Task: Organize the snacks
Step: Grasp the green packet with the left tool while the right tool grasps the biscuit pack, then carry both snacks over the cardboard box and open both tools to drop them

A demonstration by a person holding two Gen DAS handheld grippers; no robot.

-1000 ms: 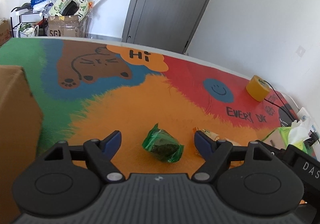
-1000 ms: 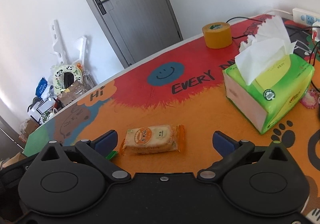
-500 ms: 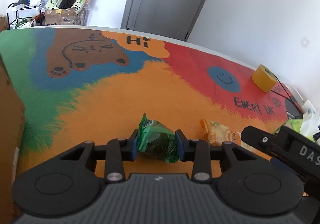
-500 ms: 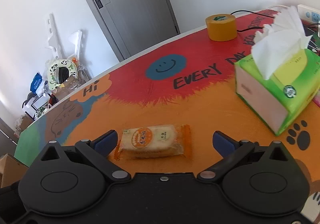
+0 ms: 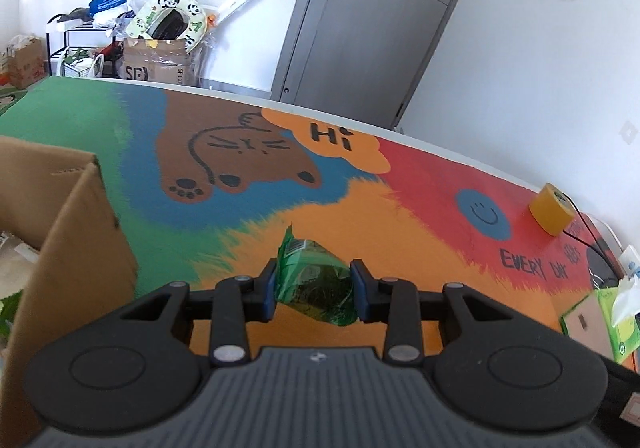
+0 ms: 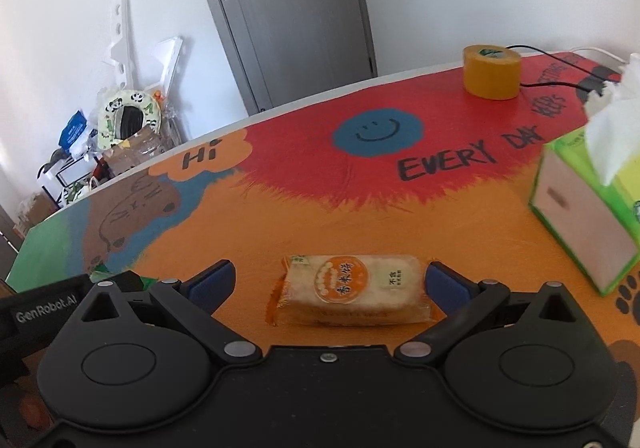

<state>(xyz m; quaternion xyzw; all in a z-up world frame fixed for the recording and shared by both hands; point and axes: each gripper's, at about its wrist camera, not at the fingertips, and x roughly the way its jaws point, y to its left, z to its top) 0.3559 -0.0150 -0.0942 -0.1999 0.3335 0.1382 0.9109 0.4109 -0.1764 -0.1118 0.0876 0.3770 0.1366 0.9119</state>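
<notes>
A colourful cartoon tablecloth (image 6: 304, 207) covers the table, with a yellow roll of tape (image 6: 491, 71) at one o'clock, a green tissue box (image 6: 592, 215) at three o'clock, and a grey door (image 6: 288, 15) at twelve o'clock behind the table.

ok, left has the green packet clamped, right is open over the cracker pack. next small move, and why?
Probably carry the left gripper left toward the open cardboard box: its jaws are shut on the green snack packet, and the box sits just left of it. The right gripper only straddles the rice cracker pack, jaws open.
</notes>
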